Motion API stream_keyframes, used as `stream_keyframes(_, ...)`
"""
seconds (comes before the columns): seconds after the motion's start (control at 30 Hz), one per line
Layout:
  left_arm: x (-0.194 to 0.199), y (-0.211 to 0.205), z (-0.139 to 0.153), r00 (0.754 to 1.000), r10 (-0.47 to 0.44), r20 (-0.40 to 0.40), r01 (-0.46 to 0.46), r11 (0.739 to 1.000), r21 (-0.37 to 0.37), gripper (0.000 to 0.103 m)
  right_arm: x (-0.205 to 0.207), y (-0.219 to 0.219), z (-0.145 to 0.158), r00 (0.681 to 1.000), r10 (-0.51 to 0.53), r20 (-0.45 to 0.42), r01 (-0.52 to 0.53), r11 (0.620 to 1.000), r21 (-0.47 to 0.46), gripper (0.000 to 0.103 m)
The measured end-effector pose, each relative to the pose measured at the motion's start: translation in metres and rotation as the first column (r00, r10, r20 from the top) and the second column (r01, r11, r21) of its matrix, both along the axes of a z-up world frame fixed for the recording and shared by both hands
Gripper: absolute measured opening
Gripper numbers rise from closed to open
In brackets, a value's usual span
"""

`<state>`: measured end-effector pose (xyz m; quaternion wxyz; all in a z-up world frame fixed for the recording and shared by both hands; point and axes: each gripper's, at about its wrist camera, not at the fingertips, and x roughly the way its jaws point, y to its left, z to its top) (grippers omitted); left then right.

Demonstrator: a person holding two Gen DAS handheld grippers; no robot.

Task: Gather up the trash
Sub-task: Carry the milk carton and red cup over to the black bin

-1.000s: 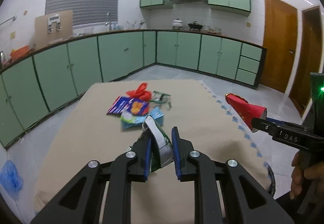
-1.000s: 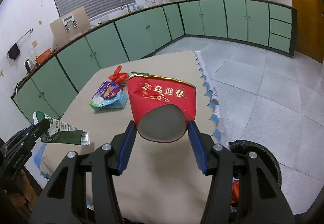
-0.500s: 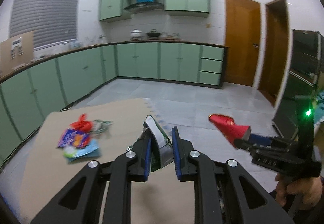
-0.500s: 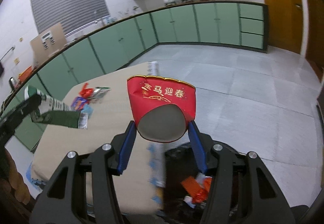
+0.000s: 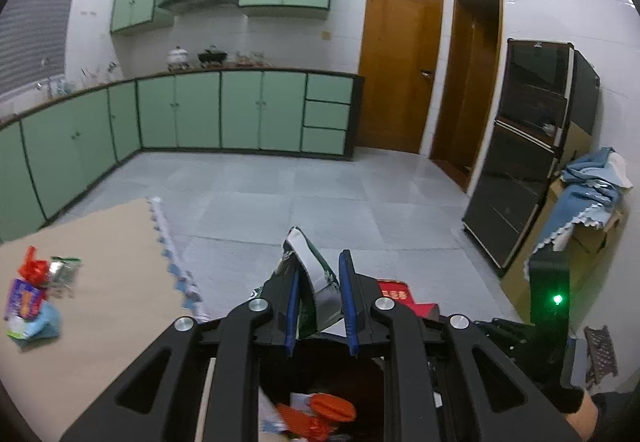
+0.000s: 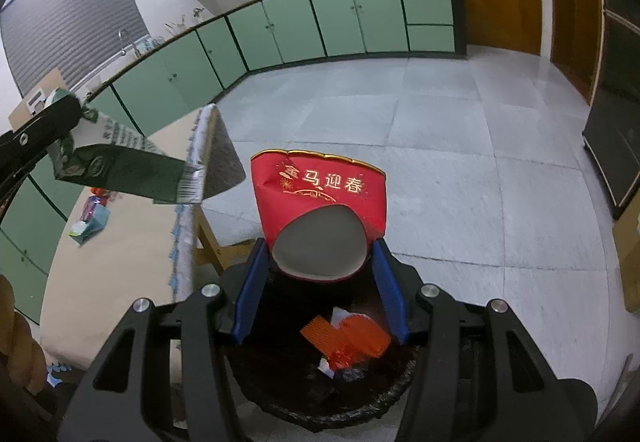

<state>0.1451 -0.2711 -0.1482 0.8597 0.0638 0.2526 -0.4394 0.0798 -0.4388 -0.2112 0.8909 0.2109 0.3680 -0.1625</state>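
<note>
The table (image 6: 120, 262) stood left of the bin (image 6: 340, 370), wrappers (image 5: 32, 306) far on it. Your right gripper (image 6: 320, 282) clasped the red cup (image 6: 320, 210), rim nearest you, over the bin. Your left gripper (image 5: 320, 306) pinched the green packet (image 6: 120, 166), lying sideways above the table edge.
</note>
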Motion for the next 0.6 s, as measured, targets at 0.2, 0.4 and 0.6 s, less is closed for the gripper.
stream_keyframes(0.2,0.007,-0.017,-0.031,0.998,-0.024,-0.054,0.025,1.000,0.019,0.018,0.004,0.000,-0.028,0.999,0.007,-0.050,-0.003,0.998,0.065,0.051)
stream_keyframes(0.4,0.018,-0.024,-0.056,0.993,-0.030,-0.113,0.036,0.998,0.047,0.019,0.017,0.004,-0.053,0.990,0.045,-0.134,-0.032,0.994,0.100,0.054)
stream_keyframes(0.6,0.023,-0.023,-0.075,0.990,-0.005,-0.143,0.016,0.997,0.079,0.032,0.017,0.005,-0.052,0.990,0.033,-0.136,-0.022,0.997,0.079,0.060)
